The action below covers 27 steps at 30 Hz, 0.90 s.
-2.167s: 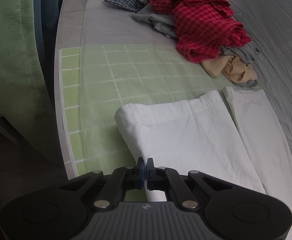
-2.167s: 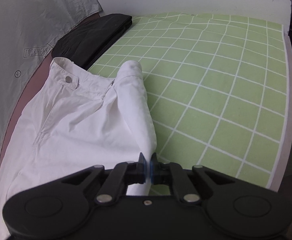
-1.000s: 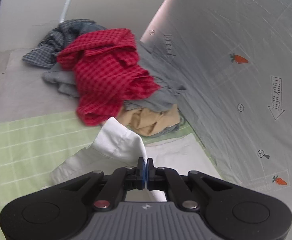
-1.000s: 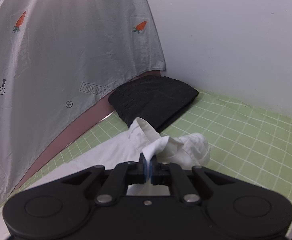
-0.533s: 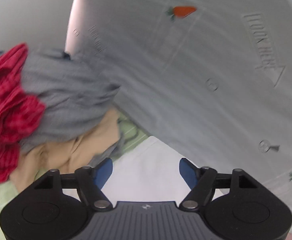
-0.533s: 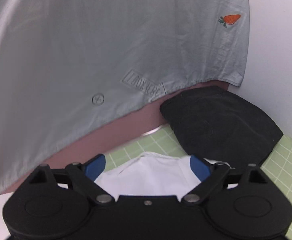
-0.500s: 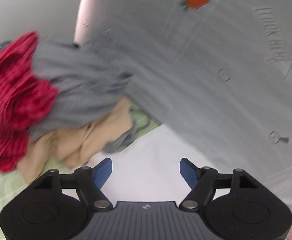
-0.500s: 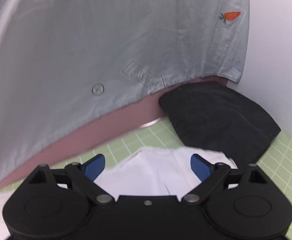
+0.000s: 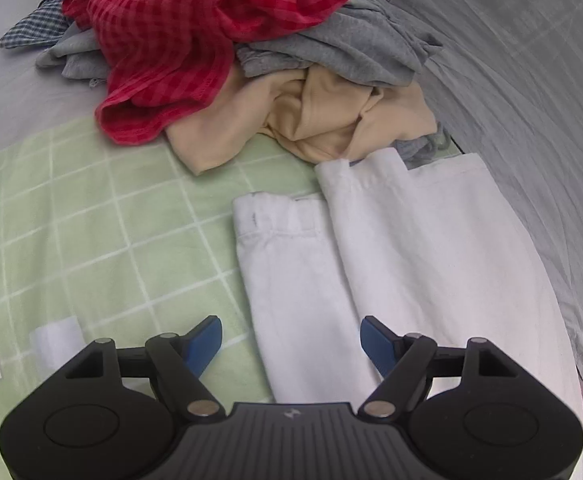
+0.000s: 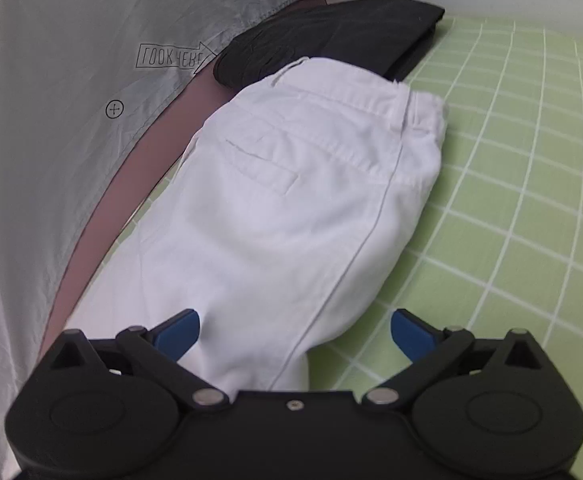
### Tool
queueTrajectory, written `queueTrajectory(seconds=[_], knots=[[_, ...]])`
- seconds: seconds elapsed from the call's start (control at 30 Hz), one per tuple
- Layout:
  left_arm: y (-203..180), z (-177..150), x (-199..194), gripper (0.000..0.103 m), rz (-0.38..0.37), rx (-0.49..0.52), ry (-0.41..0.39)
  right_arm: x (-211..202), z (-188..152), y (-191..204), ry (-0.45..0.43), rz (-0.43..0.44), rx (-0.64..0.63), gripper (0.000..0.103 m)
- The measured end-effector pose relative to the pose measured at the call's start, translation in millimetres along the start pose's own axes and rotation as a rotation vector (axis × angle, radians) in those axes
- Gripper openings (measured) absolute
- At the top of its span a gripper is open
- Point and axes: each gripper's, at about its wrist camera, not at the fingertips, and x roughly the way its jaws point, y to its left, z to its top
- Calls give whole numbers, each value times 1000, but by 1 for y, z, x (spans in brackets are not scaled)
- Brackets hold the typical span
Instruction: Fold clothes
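Trousers (image 10: 291,208): white, folded lengthwise, flat on the green grid mat (image 10: 511,160), legs (image 9: 391,260) one over the other.
Left gripper (image 9: 291,338): jaws apart, gripping nothing, above the leg ends.
Right gripper (image 10: 294,326): just spread wide, empty, over the waistband end.
Pile (image 9: 211,40): red check, grey and cream clothes beyond the hems.
Black garment (image 10: 331,32): folded, beyond the waistband.
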Motion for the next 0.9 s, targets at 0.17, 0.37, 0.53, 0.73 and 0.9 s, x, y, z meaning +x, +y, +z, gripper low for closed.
queueTrajectory(seconds=[0.17, 0.37, 0.53, 0.73, 0.9], knots=[[-13, -1, 6, 3, 28, 89, 4, 16, -1, 23, 49, 5, -38, 93], [10, 2, -1, 4, -41, 34, 26, 23, 1, 33, 91, -42, -94, 21], [46, -16, -30, 1, -39, 4, 18, 8, -2, 22, 68, -47, -118, 14], [100, -53, -71, 2, -72, -17, 41, -30, 0, -12, 38, -72, -182, 12], [127, -70, -92, 2, -101, -20, 71, -56, -4, -44, 25, -108, -218, 11]])
